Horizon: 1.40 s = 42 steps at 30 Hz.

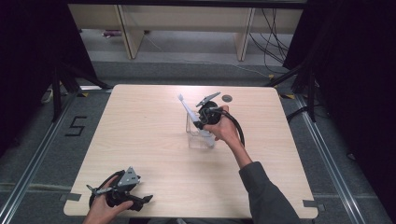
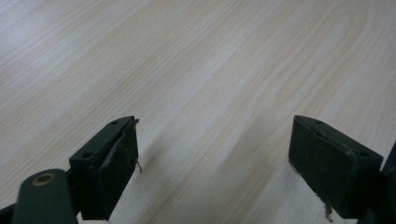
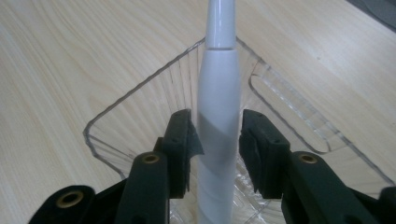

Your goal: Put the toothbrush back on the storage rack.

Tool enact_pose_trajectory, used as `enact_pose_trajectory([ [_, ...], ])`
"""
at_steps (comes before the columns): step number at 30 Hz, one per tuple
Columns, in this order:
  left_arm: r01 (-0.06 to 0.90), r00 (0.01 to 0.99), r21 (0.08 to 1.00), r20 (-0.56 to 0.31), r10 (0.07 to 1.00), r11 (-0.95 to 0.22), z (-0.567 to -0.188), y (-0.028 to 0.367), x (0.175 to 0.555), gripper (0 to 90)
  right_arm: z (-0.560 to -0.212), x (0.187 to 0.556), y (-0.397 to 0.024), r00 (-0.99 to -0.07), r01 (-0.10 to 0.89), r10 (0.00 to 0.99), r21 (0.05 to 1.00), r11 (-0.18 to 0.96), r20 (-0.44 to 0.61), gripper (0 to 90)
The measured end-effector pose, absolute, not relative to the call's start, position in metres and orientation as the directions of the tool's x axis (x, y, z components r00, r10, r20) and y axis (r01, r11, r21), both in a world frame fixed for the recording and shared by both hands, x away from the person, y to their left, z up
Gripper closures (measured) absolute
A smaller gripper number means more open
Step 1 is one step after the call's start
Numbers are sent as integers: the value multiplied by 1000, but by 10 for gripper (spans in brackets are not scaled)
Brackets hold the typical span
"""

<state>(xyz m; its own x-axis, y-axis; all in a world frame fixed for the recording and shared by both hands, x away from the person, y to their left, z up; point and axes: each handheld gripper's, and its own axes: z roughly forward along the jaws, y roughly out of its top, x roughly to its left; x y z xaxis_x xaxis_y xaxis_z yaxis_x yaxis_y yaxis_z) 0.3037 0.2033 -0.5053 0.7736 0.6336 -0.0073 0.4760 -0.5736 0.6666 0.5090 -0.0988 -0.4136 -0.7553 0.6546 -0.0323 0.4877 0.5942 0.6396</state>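
White toothbrush (image 3: 215, 116) between right gripper (image 3: 216, 140) jaws (floor tape (image 1: 74, 126) reads 5)

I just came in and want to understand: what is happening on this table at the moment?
A person works at a wooden table with a gripper in each hand. The right gripper has a white electric toothbrush between its jaws, standing tilted in a clear plastic holder near the middle of the table. Small gaps show on both sides of the handle, so the jaws seem loose around it, not pressing. The left gripper rests open near the front left corner, with bare wood between its jaws.
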Motion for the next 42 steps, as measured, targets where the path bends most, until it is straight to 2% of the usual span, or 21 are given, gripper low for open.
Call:
enact_pose_trajectory([
  [9,478,772,668,-9,635,-571,-505,203,304,155,-401,502,-108,-733,502,680,668,549,-8,583],
  [11,476,773,667,-7,635,-573,-505,203,304,155,-399,502,-110,-742,477,670,683,552,-24,565],
  [15,478,771,670,-9,637,-569,-505,203,303,155,-395,496,-112,-729,502,685,683,530,4,528],
  [22,478,771,668,-7,636,-571,-505,203,303,155,-387,490,-122,-762,422,646,730,537,-35,480],
  [28,478,772,666,-7,636,-573,-506,203,304,155,-383,478,-135,-748,436,663,741,511,-18,442],
  [36,480,771,665,-9,637,-572,-505,203,304,156,-382,472,-150,-744,428,668,758,492,-14,427],
  [37,486,766,667,-16,642,-564,-506,203,303,155,-381,469,-151,-733,453,680,752,479,9,426],
  [42,485,766,666,-12,642,-566,-506,203,304,156,-383,466,-159,-743,426,670,765,483,-9,418],
])
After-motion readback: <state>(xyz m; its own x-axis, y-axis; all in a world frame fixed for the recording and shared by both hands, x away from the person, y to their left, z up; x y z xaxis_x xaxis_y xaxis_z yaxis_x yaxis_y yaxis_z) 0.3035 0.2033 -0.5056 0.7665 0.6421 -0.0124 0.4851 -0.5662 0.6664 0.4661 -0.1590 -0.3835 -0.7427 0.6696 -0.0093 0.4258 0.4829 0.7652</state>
